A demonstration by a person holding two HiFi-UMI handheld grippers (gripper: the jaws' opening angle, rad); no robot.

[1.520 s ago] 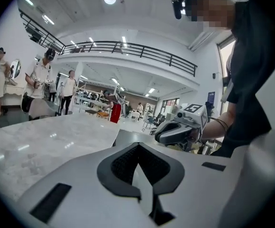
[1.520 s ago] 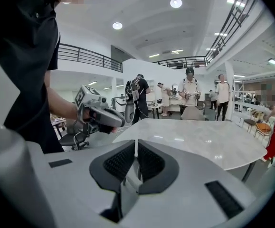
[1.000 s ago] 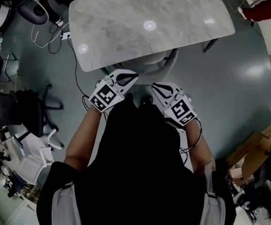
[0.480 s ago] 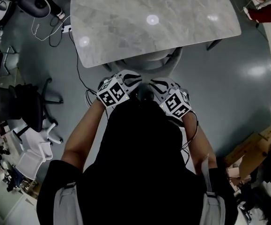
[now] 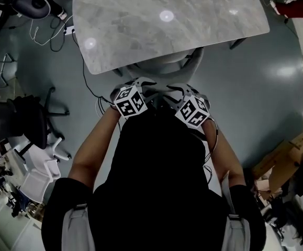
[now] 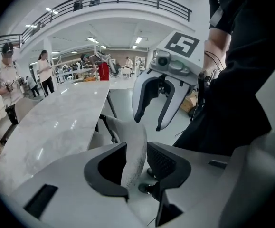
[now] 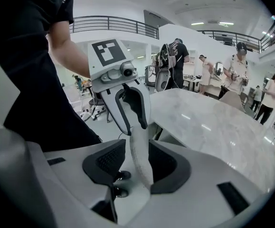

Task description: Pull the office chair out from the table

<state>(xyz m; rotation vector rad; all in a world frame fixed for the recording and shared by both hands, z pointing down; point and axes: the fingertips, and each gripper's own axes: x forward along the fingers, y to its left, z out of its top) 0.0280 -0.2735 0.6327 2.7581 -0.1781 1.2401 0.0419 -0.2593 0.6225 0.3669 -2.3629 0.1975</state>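
**Head view.** The table [image 5: 167, 25] fills the upper field. The office chair [image 5: 164, 66] stands tucked under the table's near edge, with only its pale back and one armrest showing clear of the top. The left gripper [image 5: 147, 87] and right gripper [image 5: 173, 92] sit side by side just on the near side of that edge, over the chair back, and the person's body is directly behind them. A cable [image 5: 88, 82] trails across the floor from the table's left corner towards the chair.

**Left gripper view.** The tongs are spread and have just been opening. The chair back's top rim [image 6: 128, 127] passes up between them with a dark gap on the table side, so nothing is pinched. The table runs away to the left.

**Right gripper view.** The tongs are likewise spread, having just been opening, and they straddle the same rim without pressing on it. The table lies to the right.

**Hazards, as judged.**
- The pull has not begun, and drawing back before both pairs close would let the smooth rim slide out.
- If only one side clamps, the chair may swivel rather than roll away from the table.
- The armrest under the table edge could catch on the top.
- The chair's base could snag the cable.
- The chair could run onto the person's feet, which are close behind.
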